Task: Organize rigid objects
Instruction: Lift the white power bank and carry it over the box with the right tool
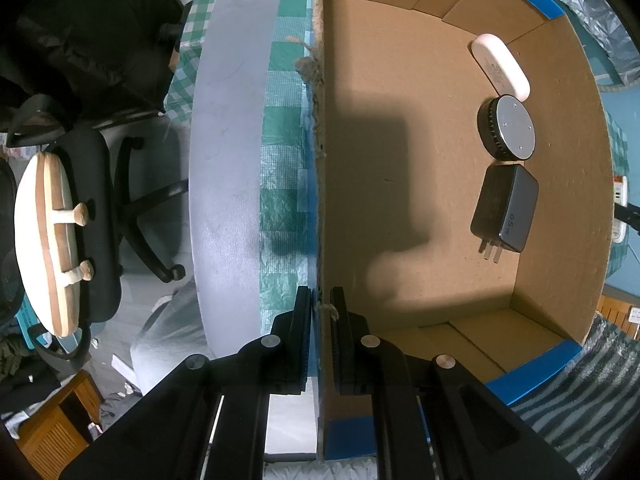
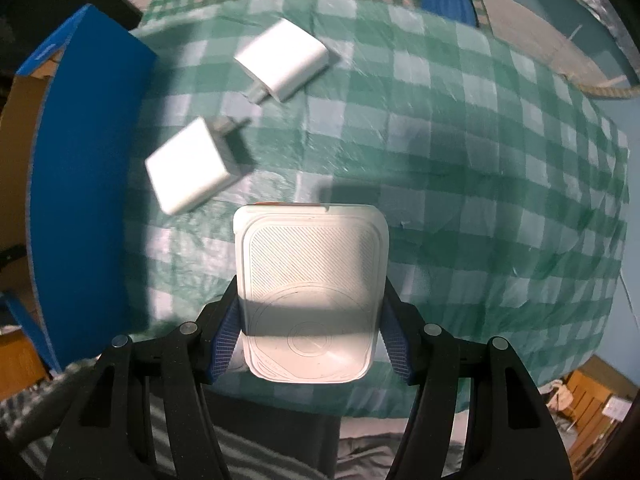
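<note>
In the left wrist view my left gripper is shut on the near wall of an open cardboard box with blue outer sides. Inside the box lie a white oval device, a black round disc and a black 65W charger. In the right wrist view my right gripper is shut on a white square power bank and holds it above the green checked tablecloth. Two white chargers lie on the cloth beyond it, near the box's blue wall.
A grey table edge runs left of the box, with a black office chair and a wooden stool below. A rope and a blue item lie at the cloth's far side.
</note>
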The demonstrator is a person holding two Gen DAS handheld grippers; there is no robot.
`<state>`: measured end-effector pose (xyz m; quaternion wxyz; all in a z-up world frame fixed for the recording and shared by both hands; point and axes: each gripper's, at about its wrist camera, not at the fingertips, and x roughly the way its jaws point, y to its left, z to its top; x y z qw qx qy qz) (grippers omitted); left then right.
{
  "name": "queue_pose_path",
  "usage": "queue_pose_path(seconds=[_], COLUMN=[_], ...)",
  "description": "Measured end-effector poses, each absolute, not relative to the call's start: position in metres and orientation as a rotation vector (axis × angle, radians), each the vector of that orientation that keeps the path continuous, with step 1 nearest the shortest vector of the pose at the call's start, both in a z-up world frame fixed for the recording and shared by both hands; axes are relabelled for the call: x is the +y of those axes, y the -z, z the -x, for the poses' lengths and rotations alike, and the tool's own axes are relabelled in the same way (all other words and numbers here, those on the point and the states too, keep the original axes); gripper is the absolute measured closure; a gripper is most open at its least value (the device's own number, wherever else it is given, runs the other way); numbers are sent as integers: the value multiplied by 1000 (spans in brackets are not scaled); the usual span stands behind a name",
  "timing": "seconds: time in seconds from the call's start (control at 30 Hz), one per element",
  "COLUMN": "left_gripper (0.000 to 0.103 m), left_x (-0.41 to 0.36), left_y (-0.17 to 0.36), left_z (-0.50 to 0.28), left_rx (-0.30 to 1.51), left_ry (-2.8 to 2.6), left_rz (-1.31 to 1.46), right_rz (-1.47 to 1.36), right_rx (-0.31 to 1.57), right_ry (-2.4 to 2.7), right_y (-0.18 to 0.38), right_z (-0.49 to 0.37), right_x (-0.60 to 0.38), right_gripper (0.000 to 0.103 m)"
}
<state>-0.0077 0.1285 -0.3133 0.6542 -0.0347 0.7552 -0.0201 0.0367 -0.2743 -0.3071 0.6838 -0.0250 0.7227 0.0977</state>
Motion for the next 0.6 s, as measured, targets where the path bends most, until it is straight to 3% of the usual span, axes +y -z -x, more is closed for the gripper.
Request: queue_pose_path(seconds=[0.6], left_gripper=[95], left_x=[130], left_y=[312], left_z=[6], left_rx=[1713], left_ry=[49], left_rz=[72], right_rz=[117], right_rx=[1513], right_ry=[-409], right_y=[220], right_z=[-59], right_x=[-225], right_gripper=[40])
